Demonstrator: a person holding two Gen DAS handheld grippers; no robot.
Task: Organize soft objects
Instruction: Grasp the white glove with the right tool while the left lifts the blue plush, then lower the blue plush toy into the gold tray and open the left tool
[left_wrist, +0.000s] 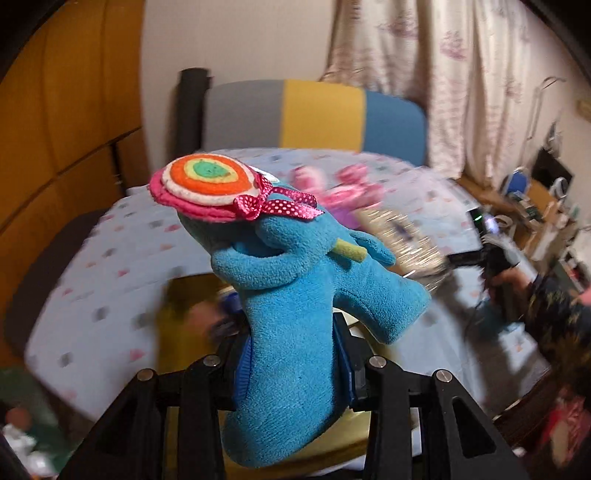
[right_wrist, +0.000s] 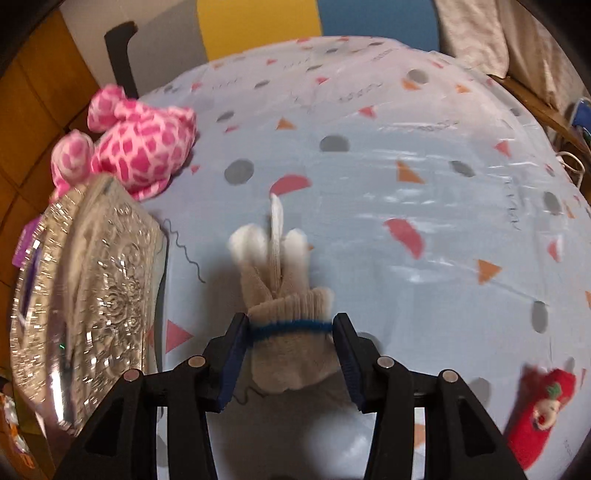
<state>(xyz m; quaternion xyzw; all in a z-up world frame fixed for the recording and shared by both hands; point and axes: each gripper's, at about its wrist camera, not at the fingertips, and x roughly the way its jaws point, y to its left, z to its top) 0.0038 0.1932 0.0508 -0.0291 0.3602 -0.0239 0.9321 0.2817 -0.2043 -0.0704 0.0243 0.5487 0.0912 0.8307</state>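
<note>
Left gripper (left_wrist: 291, 354): jaws clamped on the lower body of a blue plush toy (left_wrist: 295, 295) wearing a pink hat with coloured rings, held above the surface (left_wrist: 110, 266), a table in a pale blue patterned cloth. Right gripper (right_wrist: 291, 350): jaws pressed on either side of a beige knitted glove (right_wrist: 288, 317) with white fingertips, low over the cloth, possibly touching it. Far left: pink spotted plush (right_wrist: 140, 147) beside a silver embossed tray (right_wrist: 92, 295). Near right: red plush (right_wrist: 539, 413).
</note>
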